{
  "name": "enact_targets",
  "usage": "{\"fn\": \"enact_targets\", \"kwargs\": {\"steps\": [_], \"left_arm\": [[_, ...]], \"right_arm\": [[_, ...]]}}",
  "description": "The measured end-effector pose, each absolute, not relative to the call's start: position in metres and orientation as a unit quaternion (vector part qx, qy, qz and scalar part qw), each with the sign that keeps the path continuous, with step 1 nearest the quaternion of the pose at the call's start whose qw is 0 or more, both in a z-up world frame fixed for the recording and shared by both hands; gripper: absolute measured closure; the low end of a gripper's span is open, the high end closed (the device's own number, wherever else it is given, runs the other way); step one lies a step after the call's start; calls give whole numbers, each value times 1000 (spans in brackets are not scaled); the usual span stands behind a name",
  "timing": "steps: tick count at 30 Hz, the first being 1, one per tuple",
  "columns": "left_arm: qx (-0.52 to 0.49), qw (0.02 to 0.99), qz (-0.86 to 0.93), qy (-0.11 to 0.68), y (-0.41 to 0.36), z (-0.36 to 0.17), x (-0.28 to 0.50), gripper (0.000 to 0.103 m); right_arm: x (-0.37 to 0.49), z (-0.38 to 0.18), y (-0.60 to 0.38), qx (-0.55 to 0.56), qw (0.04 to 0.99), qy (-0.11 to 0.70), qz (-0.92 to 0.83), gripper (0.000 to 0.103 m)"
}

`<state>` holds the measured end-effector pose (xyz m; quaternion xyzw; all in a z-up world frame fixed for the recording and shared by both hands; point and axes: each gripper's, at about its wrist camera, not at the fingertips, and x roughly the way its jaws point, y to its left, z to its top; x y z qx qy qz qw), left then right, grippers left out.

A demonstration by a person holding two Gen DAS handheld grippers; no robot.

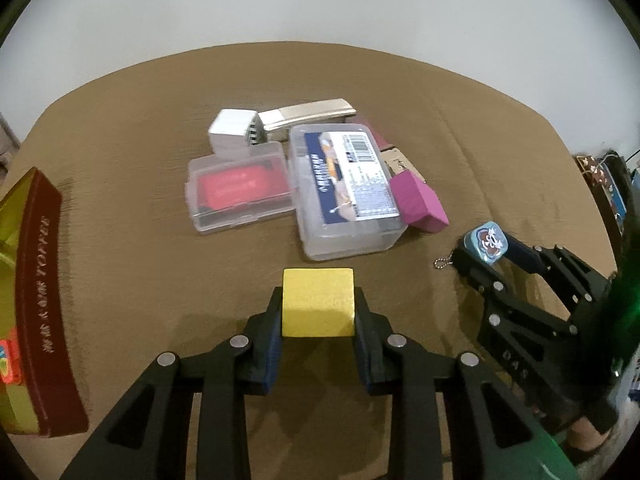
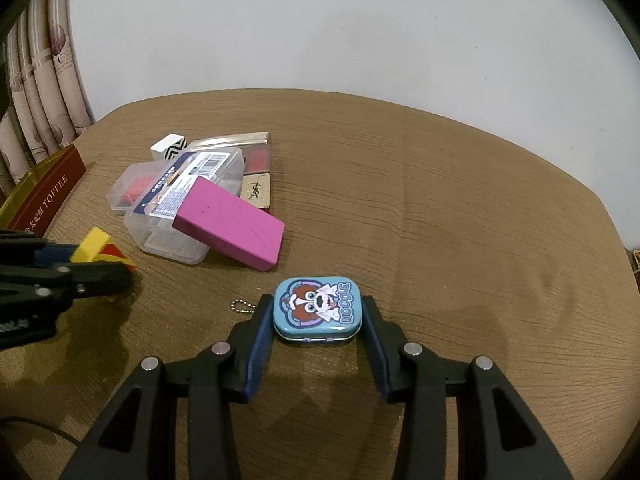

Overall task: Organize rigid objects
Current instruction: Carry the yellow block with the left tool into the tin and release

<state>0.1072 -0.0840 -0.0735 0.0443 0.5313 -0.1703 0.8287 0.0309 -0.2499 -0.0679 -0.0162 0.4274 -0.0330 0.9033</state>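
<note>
Counting what is lying on the worktop

Two grippers are showing, the left gripper and the right gripper, each gripping one thing: one yellow block and one small blue tin. Ahead of them two clear plastic boxes are lying, with one pink block, one white cube, one silver case; left of them one toffee tin is sitting.

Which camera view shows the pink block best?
The right wrist view: there the pink block shows its whole broad top face, leaning on the clear plastic box. In the left wrist view the same block sits farther off, showing mostly one end and a narrow side, its far end hidden behind the box.
</note>
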Motion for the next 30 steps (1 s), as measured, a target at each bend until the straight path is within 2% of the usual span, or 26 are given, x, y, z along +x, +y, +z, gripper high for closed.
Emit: {"fn": "enact_targets", "kwargs": {"steps": [9,19,30], "left_arm": [[59,850,-134,506,-39,-43,101,76],[49,874,-50,482,58,-7,115,76],[-13,856,62,514,182,-23,150,76]], "right_arm": [[30,-68,-249,-13,903,427,-34,60],[30,-68,-249,-13,903,427,-34,60],[31,-68,-250,-15,903,428,-35,60]]}}
